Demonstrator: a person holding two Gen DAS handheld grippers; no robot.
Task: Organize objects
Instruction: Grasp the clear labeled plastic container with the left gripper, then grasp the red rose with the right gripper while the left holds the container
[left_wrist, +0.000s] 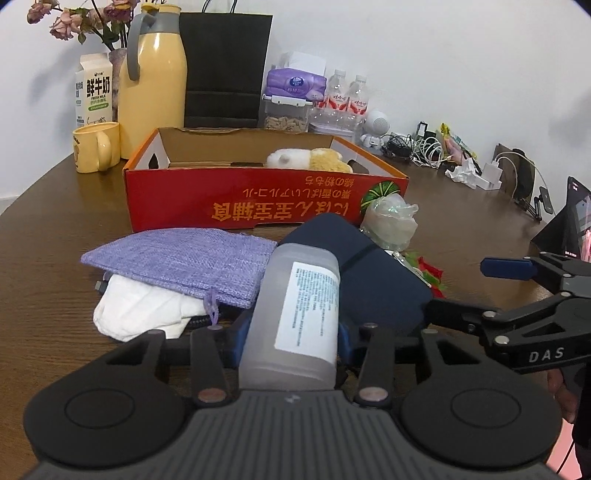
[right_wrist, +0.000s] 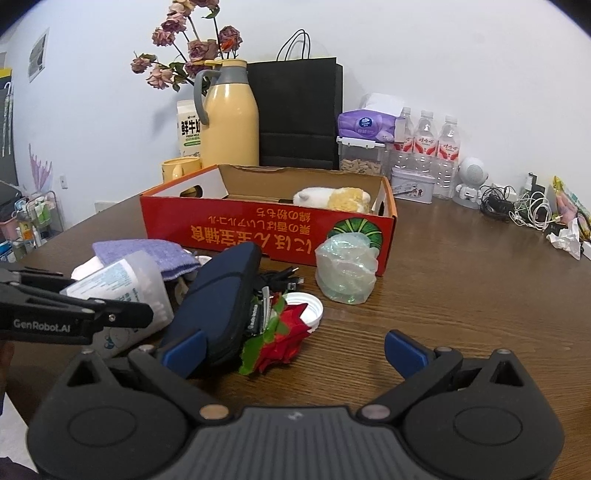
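Observation:
A frosted plastic jar (left_wrist: 295, 306) with a white label lies tilted on the brown table (left_wrist: 59, 258), and my left gripper (left_wrist: 291, 332) is shut on it, a blue pad against each side. The same jar (right_wrist: 122, 284) shows in the right wrist view with the left gripper (right_wrist: 110, 299) around it. My right gripper (right_wrist: 295, 350) stands open, its left pad beside a navy zip case (right_wrist: 221, 302) and a red fabric rose (right_wrist: 284, 336) between the fingers. In the left wrist view the right gripper (left_wrist: 480, 291) comes in from the right, next to the navy case (left_wrist: 373, 277).
An open red cardboard box (left_wrist: 258, 199) holds a plush toy (left_wrist: 306, 158). Near it lie a purple pouch (left_wrist: 184, 262), white cloth (left_wrist: 133, 314), a crumpled plastic bag (right_wrist: 347, 269), a white lid (right_wrist: 308, 306) and cables. A yellow flask (left_wrist: 155, 81), mug, milk carton and bottles line the back.

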